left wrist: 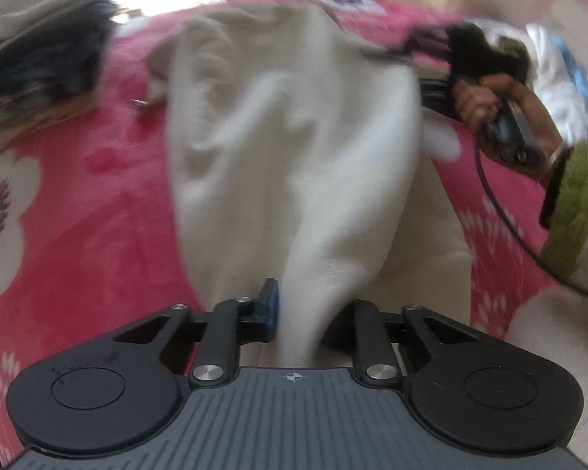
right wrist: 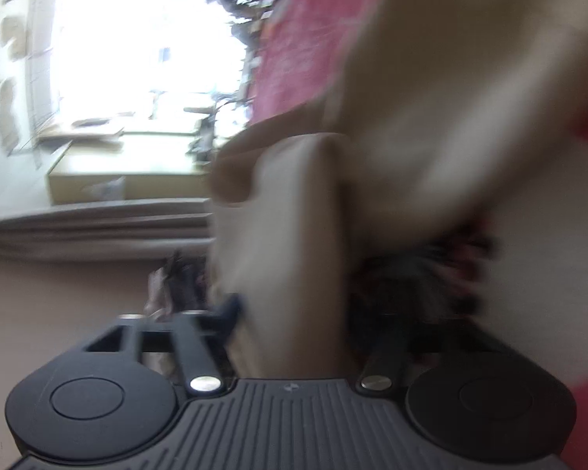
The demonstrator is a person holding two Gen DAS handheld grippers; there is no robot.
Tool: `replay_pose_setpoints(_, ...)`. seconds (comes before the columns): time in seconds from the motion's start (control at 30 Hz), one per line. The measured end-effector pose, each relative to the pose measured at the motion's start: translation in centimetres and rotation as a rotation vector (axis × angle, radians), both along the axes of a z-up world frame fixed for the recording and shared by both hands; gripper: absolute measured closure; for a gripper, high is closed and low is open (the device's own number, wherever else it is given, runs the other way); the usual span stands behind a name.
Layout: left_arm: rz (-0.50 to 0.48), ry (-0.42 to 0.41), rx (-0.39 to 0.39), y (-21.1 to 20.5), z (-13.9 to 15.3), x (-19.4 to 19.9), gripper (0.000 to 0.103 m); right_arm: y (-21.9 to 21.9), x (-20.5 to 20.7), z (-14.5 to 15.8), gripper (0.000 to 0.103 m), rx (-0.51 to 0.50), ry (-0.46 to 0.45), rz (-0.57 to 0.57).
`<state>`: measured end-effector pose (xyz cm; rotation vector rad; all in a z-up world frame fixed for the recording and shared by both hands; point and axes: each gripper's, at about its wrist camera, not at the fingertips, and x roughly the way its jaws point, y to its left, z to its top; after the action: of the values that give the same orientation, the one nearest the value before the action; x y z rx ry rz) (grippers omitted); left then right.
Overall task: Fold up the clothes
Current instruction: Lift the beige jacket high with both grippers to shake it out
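At the far left of the left wrist view, a heap of dark and beige clothes (left wrist: 39, 47) lies blurred on a pink flowered blanket (left wrist: 98, 203) that covers the surface below. Just right of it, near the garment's edge, a small metal object (left wrist: 139, 103) sits on the blanket; it is too blurred to identify.

The cream garment (left wrist: 286, 149) fills the middle of that view, spread over the blanket and drawn up in a taut fold toward the camera. The left hand-held gripper (left wrist: 294, 313) is clenched on that fold: the blue-padded finger (left wrist: 269, 305) on the left presses against the cloth, and the opposite finger is hidden behind the fabric.

Further right, a hand (left wrist: 501, 98) with a fuzzy green sleeve (left wrist: 580, 211) holds the right hand-held gripper (left wrist: 388, 53), which reaches to the garment's far right corner. A black cable (left wrist: 501, 211) loops down from it. Motion blur hides the fingertips there.

In the right wrist view the scene is rolled onto its side, with a bright window (right wrist: 137, 39) and a pale cabinet (right wrist: 125, 180) at the left. At the centre, the right hand-held gripper (right wrist: 294, 313) is closed on a folded band of the cream garment (right wrist: 450, 98), which rises between its fingers and widens to the upper right. The pink blanket (right wrist: 294, 58) shows behind the cloth at the top, and a blurred dark patch (right wrist: 419, 274) lies just right of the held band.
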<state>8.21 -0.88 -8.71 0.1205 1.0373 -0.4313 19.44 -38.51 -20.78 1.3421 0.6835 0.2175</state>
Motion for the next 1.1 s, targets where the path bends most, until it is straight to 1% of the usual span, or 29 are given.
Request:
replay_pose_setpoints(0.03,0.022,-0.031,-0.015,1.1,1.1,-0.2,0.095,0.3,0.2,1.3,0.099,-0.030,-0.028,0.002)
replay_pose_setpoints(0.07,0.044,-0.063,-0.030,2.1,2.1,-0.3,0.096,0.6,0.3,2.6,0.099,-0.059,-0.056,0.005)
replay_pose_setpoints(0.13,0.081,-0.112,-0.080,4.3,4.4,-0.7,0.096,0.8,-0.5,6.4,0.099,-0.114,-0.140,-0.011)
replay_pose_setpoints(0.23,0.115,-0.205,-0.118,6.8,7.8,-2.0,0.097,1.0,-1.9,12.0,0.099,-0.188,-0.239,-0.018)
replay_pose_setpoints(0.37,0.153,-0.334,-0.161,8.7,12.4,-3.3,0.099,1.9,-5.5,20.2,0.099,-0.295,-0.378,-0.033)
replay_pose_setpoints(0.43,0.182,-0.396,-0.189,9.4,14.7,-3.4,0.103,2.5,-7.8,24.1,0.099,-0.343,-0.456,-0.049)
replay_pose_setpoints(0.5,0.227,-0.498,-0.186,10.1,17.0,-4.1,0.103,3.3,-10.3,28.0,0.099,-0.399,-0.531,-0.071)
replay_pose_setpoints(0.53,0.246,-0.532,-0.212,10.8,18.3,-4.5,0.103,3.6,-11.5,29.8,0.099,-0.419,-0.565,-0.084)
replay_pose_setpoints(0.6,0.285,-0.573,-0.277,12.5,20.5,-5.2,0.103,4.0,-13.9,33.1,0.099,-0.456,-0.631,-0.107)
replay_pose_setpoints(0.67,0.276,-0.582,-0.311,13.4,21.9,-5.8,0.103,4.5,-16.4,36.1,0.099,-0.489,-0.695,-0.129)
replay_pose_setpoints(0.7,0.268,-0.583,-0.329,13.7,22.4,-6.2,0.103,5.0,-17.6,37.3,0.099,-0.508,-0.717,-0.134)
replay_pose_setpoints(0.77,0.204,-0.544,-0.378,12.9,21.9,-7.2,0.103,5.9,-19.9,39.6,0.099,-0.547,-0.760,-0.143)
replay_pose_setpoints(0.83,0.117,-0.499,-0.407,11.2,20.7,-8.7,0.089,7.2,-22.1,41.1,0.099,-0.630,-0.780,-0.154)
replay_pose_setpoints(0.87,0.065,-0.474,-0.413,9.9,19.9,-9.5,0.069,7.8,-23.0,41.5,0.099,-0.667,-0.781,-0.162)
replay_pose_setpoints(0.9,0.013,-0.448,-0.420,8.6,19.0,-10.4,0.053,8.5,-24.0,41.9,0.099,-0.704,-0.780,-0.170)
replay_pose_setpoints(0.93,-0.038,-0.424,-0.424,7.3,18.1,-11.3,0.048,9.0,-24.4,41.8,0.099,-0.730,-0.771,-0.176)
replay_pose_setpoints(1.0,-0.140,-0.391,-0.410,4.4,16.3,-13.3,0.044,10.0,-25.3,41.6,0.099,-0.778,-0.748,-0.189)
replay_pose_setpoints(1.03,-0.190,-0.377,-0.400,3.3,15.5,-14.1,0.037,10.6,-25.7,41.5,0.099,-0.801,-0.737,-0.196)
replay_pose_setpoints(1.1,-0.253,-0.393,-0.362,1.1,13.6,-15.4,0.026,11.4,-25.9,39.8,0.099,-0.821,-0.713,-0.202)
